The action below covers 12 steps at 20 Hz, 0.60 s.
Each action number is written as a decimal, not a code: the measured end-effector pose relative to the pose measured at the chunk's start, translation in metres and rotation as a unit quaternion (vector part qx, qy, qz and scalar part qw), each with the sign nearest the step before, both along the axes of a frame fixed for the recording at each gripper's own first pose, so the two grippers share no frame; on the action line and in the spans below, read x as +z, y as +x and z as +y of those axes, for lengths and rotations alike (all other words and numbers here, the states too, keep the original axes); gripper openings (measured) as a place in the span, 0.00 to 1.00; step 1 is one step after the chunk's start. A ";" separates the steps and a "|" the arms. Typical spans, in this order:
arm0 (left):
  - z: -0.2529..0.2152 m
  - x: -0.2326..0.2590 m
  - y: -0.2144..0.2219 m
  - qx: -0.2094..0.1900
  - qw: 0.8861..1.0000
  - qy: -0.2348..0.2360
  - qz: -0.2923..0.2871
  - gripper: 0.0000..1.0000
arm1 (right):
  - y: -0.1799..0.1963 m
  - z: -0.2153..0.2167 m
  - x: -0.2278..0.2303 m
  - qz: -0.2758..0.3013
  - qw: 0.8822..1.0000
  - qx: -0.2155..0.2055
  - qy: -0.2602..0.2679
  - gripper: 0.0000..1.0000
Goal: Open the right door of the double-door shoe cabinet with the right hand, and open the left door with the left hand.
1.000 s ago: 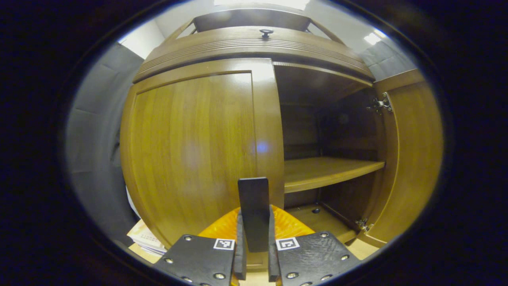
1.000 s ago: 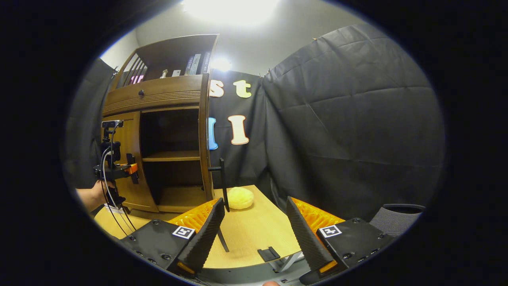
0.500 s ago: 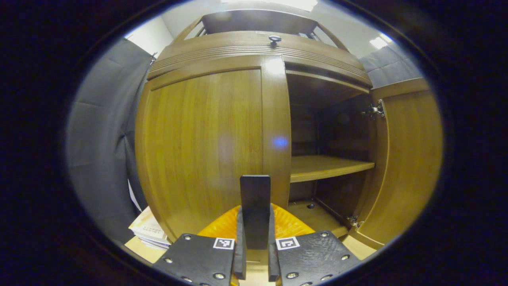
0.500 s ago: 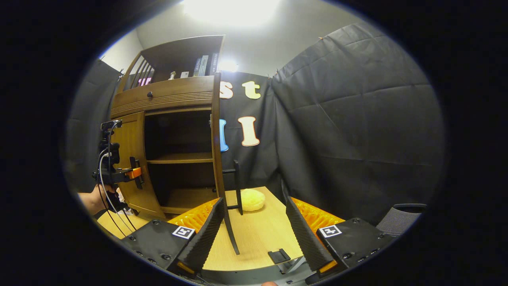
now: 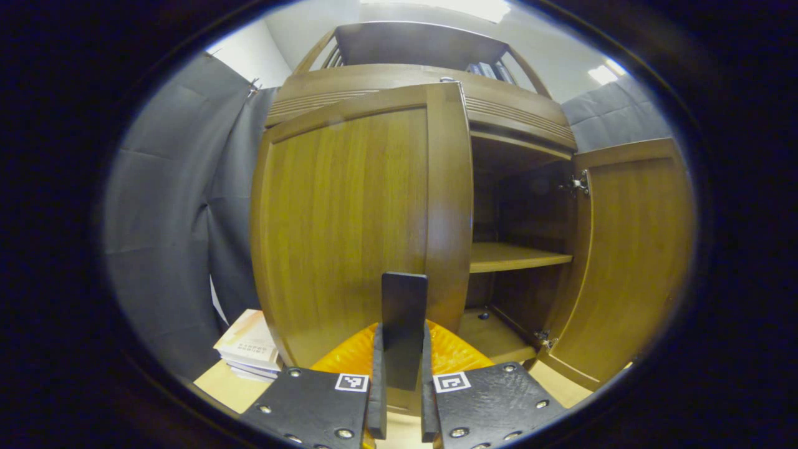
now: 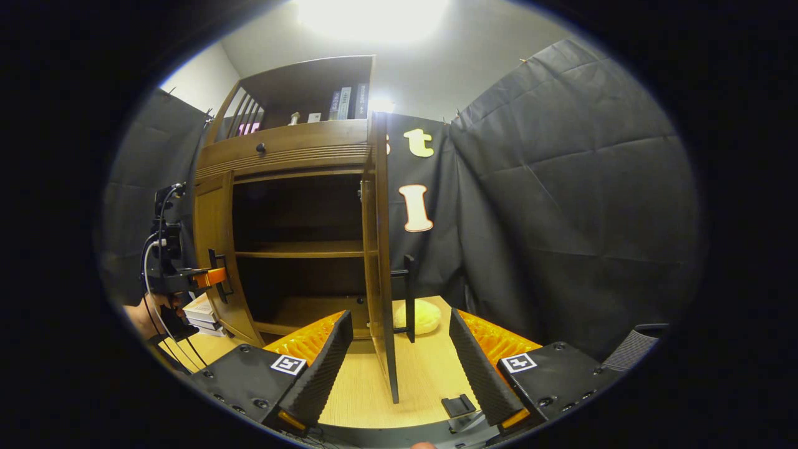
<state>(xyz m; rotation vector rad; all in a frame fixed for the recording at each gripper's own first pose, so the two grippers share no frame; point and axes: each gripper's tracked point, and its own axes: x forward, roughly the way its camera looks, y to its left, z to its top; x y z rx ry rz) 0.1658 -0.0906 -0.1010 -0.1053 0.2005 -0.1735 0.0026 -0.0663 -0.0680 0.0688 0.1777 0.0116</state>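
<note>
**A:** Where do the doors stand, and what are your two tools doing?

**B:** In the left gripper view, your left hand-held gripper (image 5: 399, 399) has its fingers pressed together on the dark handle (image 5: 404, 324) of the left door (image 5: 349, 218), at 6 o'clock. That door is only partly swung out from the shoe cabinet (image 5: 499, 118). The right door (image 5: 629, 262) hangs wide at 3 o'clock, showing its inner face and hinges. In the right gripper view, your right hand-held gripper (image 6: 397, 362) has its fingers spread apart, holding nothing, with the right door (image 6: 381, 262) edge-on between them and farther off.

**A:** How will the left door handle?

**B:** Judged stiff and fairly heavy: a solid-looking wooden panel on hinges, so it will turn in an arc about its outer edge, not come straight out. The finish looks glossy and likely slick, so hold the handle, not the panel. The handle is a narrow rigid bar; keep the grip square on it and let your wrist follow the arc.

**A:** Any hazard?

**B:** A stack of books (image 5: 249, 346) lies on the counter (image 5: 224, 390) at 8 o'clock, near the door's hinge side. Whether the door clears it I cannot tell from this distorted view.
</note>
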 end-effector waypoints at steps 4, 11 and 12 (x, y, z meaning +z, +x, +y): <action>0.009 0.003 -0.012 0.003 1.000 -0.005 0.003 0.26 | 0.004 0.015 -0.001 0.000 1.000 0.018 0.002 0.98; 0.052 0.004 -0.054 0.012 0.999 -0.032 0.017 0.25 | 0.013 0.047 0.000 -0.005 0.998 0.054 0.006 0.98; 0.057 0.003 -0.056 0.012 0.999 -0.032 0.018 0.25 | 0.015 0.054 0.001 -0.007 0.998 0.061 0.007 0.98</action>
